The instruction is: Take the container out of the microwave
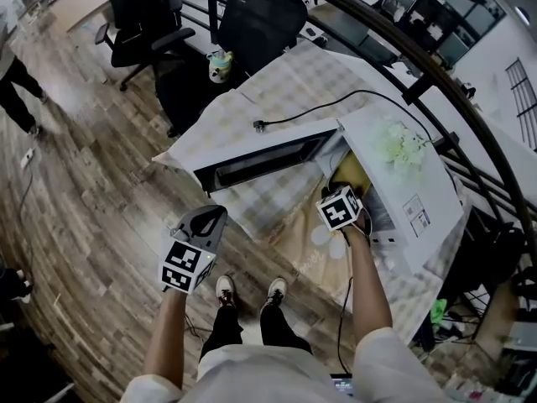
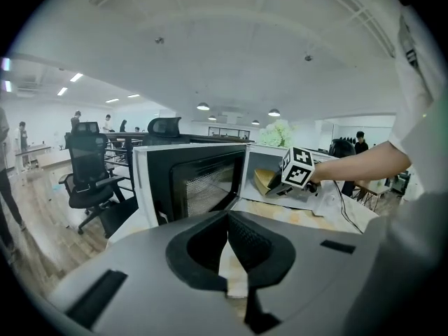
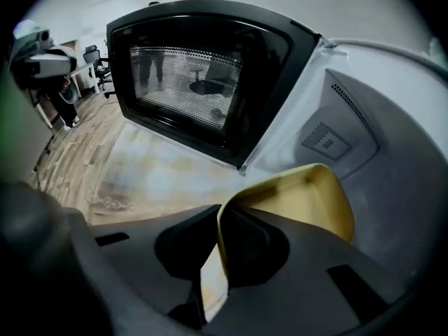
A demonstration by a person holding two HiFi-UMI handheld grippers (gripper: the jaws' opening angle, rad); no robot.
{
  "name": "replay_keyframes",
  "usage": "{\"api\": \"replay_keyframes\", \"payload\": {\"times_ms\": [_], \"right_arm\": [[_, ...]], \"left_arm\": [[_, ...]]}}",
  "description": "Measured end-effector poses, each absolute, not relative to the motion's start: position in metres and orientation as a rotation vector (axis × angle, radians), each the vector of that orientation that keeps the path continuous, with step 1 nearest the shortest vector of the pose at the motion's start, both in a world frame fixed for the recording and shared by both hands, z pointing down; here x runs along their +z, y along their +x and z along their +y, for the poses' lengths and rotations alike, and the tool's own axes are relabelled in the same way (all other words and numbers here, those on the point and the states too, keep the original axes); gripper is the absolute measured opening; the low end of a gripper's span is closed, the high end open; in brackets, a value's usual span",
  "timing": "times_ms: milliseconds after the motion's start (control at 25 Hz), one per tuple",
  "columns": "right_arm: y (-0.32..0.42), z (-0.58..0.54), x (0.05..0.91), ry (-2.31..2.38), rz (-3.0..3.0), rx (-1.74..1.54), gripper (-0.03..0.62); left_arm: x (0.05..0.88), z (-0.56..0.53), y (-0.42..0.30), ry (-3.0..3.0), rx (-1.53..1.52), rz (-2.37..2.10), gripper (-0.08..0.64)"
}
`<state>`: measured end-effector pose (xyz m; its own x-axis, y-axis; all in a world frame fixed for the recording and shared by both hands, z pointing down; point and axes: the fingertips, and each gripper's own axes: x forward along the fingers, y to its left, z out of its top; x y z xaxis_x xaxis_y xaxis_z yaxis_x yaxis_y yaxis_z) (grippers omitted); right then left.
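The white microwave [image 1: 411, 191] stands on the cloth-covered table with its dark-windowed door [image 1: 260, 159] swung wide open. Inside lies a yellow container [image 3: 304, 191], also seen as the yellow container [image 1: 351, 175] in the head view. My right gripper [image 3: 220, 219] reaches into the cavity and is shut on the container's near rim, which runs between its fingers. From the left gripper view the right gripper [image 2: 273, 186] shows at the cavity mouth. My left gripper [image 1: 210, 218] hangs off the table's near side, away from the door, shut with nothing in it.
White flowers [image 1: 403, 145] sit on top of the microwave. A black cable [image 1: 336, 107] crosses the checked tablecloth [image 1: 252, 112], and a small cup [image 1: 220, 65] stands at its far corner. Office chairs [image 1: 143, 15] stand beyond on the wood floor.
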<state>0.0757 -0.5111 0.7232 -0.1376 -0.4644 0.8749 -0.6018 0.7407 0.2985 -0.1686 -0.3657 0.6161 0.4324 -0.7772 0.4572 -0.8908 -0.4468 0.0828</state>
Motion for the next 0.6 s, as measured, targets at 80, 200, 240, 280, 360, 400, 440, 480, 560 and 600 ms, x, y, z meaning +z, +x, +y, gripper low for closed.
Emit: {"api": "replay_keyframes", "payload": {"times_ms": [80, 200, 240, 280, 360, 400, 440, 480, 560, 600], "right_arm": [[0.069, -0.499, 0.72, 0.836, -1.788, 0.155, 0.04], [0.062, -0.482, 0.712, 0.854, -1.805, 0.163, 0.04], [0.06, -0.476, 0.71, 0.859, -1.81, 0.162, 0.04], [0.059, -0.469, 0.708, 0.863, -1.816, 0.163, 0.04], [0.054, -0.455, 0.704, 0.869, -1.829, 0.174, 0.04], [0.052, -0.448, 0.7, 0.874, -1.836, 0.178, 0.04], [0.049, -0.441, 0.696, 0.88, -1.844, 0.179, 0.04], [0.046, -0.434, 0.691, 0.885, -1.854, 0.179, 0.04], [0.039, -0.42, 0.68, 0.895, -1.878, 0.173, 0.04], [0.036, -0.414, 0.673, 0.901, -1.889, 0.166, 0.04]], "left_arm": [[0.611, -0.359, -0.172, 2.392, 0.513, -1.432, 0.018], [0.604, -0.349, -0.177, 2.413, 0.505, -1.43, 0.018], [0.601, -0.345, -0.178, 2.42, 0.503, -1.43, 0.019], [0.598, -0.342, -0.179, 2.427, 0.501, -1.43, 0.018], [0.592, -0.336, -0.181, 2.443, 0.499, -1.427, 0.02], [0.587, -0.333, -0.181, 2.454, 0.497, -1.425, 0.019], [0.583, -0.331, -0.18, 2.467, 0.493, -1.421, 0.019], [0.579, -0.328, -0.18, 2.48, 0.49, -1.417, 0.018], [0.569, -0.324, -0.178, 2.51, 0.485, -1.409, 0.02], [0.563, -0.323, -0.178, 2.525, 0.484, -1.404, 0.018]]}}
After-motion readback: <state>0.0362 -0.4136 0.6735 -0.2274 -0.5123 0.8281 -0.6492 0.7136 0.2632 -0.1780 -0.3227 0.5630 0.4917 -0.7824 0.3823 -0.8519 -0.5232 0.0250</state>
